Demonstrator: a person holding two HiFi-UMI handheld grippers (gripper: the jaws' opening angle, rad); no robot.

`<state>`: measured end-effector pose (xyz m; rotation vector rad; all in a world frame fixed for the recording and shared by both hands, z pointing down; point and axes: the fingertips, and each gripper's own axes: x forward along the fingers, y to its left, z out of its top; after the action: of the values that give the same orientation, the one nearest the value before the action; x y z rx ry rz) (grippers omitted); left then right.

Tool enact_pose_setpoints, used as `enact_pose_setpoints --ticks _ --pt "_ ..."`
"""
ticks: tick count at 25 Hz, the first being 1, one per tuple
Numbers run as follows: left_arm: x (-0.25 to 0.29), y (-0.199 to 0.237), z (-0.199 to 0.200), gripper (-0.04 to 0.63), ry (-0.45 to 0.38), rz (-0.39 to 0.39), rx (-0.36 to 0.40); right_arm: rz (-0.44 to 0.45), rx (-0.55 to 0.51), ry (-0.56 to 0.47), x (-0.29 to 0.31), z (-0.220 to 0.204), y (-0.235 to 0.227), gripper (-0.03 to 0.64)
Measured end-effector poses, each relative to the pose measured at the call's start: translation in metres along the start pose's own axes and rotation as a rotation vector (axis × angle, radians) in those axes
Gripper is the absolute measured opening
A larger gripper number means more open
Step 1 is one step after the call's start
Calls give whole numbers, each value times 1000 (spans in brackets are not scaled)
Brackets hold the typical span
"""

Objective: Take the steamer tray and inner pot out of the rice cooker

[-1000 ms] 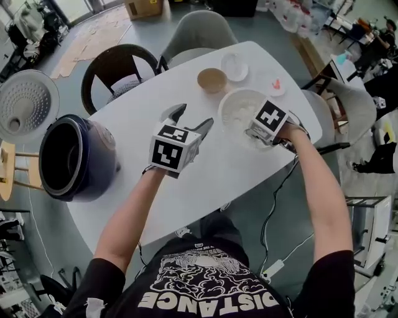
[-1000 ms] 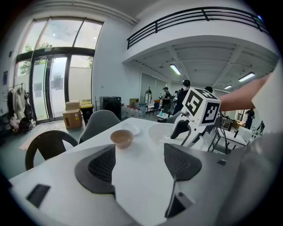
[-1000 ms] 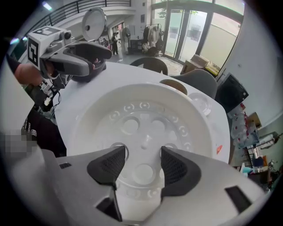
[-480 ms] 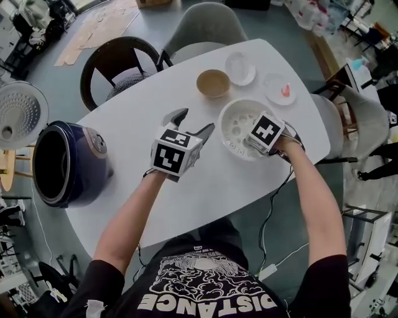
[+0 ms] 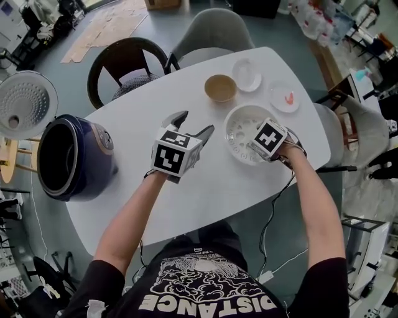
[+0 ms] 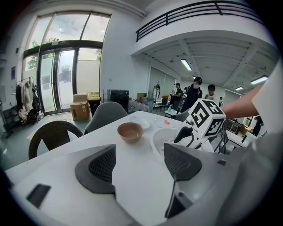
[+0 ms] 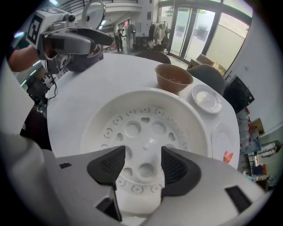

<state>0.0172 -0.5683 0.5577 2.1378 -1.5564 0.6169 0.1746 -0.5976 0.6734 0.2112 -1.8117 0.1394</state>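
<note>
- The right hand-held gripper (image 7: 142, 164) is gripping the near rim tab of the steamer tray (image 5: 239, 127), which is sitting on the desk (image 5: 211, 186) right of centre.
- The left hand-held gripper (image 6: 140, 167) is hovering mid-frame, jaws wide and empty.
- The rice cooker (image 5: 71, 158) is standing open at the left.

You're at a white, round-cornered table (image 5: 211, 186) on a grey-green floor (image 5: 280, 37). On its far side two chairs are pushed close, a dark one (image 5: 121, 62) and a grey shell one (image 5: 214, 31). Another pale chair (image 5: 360, 124) sits at the right end. Beyond them, flattened cardboard (image 5: 106, 31) lies on the floor. Ahead of you, tall glass doors (image 6: 62, 75) let in daylight, with cardboard boxes (image 6: 80, 106) and a clothes rack (image 6: 24, 99) near them. The walls (image 6: 121, 57) are white. A railed balcony (image 6: 199, 13) runs overhead, and strip lights (image 6: 185, 65) burn under it, where a few people (image 6: 194, 90) stand.
</note>
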Motion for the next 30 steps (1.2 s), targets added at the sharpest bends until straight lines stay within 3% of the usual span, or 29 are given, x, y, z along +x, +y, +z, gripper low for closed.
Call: enact_pose_setpoints --ticks 4,11,17,23,30 --pt "-44 13 4 339 -39 24 8 -76 11 -23 -25 13 11 272" --pt "-159 52 17 339 -136 85 24 -158 25 -161 -102 88 75 275" --pt "-285 85 16 339 -248 161 38 -216 -32 -276 -167 161 161 276" --pt "-398 125 -10 339 -313 257 29 -215 -98 -398 -208 235 249 276" --pt "-523 180 -63 339 -351 396 -34 -142 -163 -515 -228 325 358 278"
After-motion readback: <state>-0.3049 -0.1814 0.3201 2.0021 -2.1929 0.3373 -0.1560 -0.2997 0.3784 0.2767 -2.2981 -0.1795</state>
